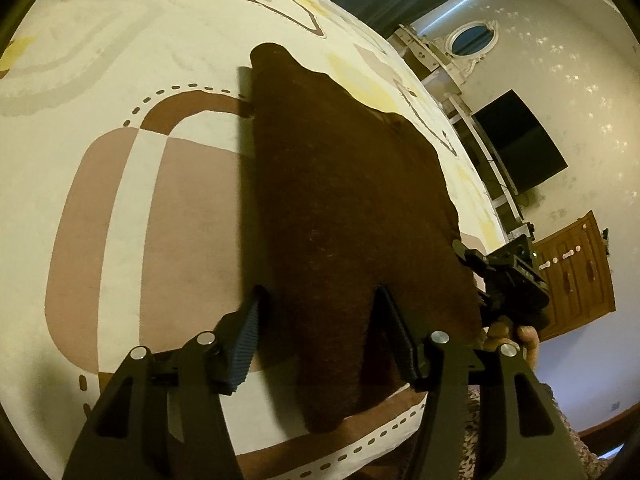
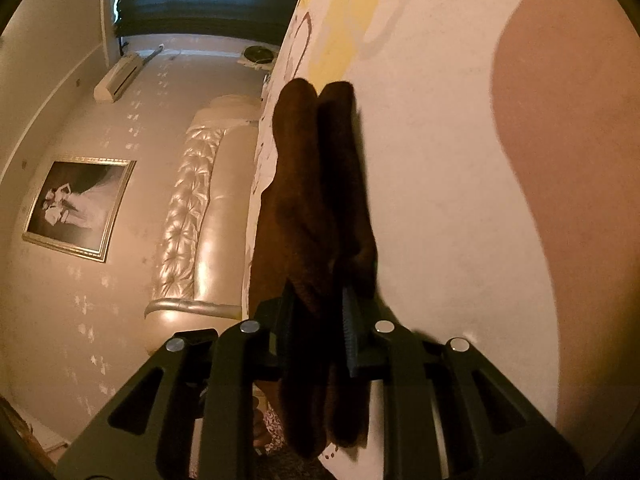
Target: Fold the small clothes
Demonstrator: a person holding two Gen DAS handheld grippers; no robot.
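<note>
A dark brown fuzzy garment (image 1: pixel 340 200) lies stretched along the patterned bed sheet (image 1: pixel 160 200). My left gripper (image 1: pixel 320 316) stands open over its near end; the cloth passes between the two fingers and neither pad presses on it. At the garment's right edge, my right gripper (image 1: pixel 508 280) shows in the left wrist view, with a hand (image 1: pixel 516 336) behind it. In the right wrist view the garment (image 2: pixel 308 180) is doubled into two long lobes, and my right gripper (image 2: pixel 320 316) is shut on its bunched near end.
The sheet (image 2: pixel 460 160) covers a bed with a padded cream headboard (image 2: pixel 192 208). A framed picture (image 2: pixel 80 208) and an air conditioner (image 2: pixel 120 76) hang on the wall. A dark screen (image 1: pixel 520 144) and a wooden door (image 1: pixel 576 276) lie beyond the bed's edge.
</note>
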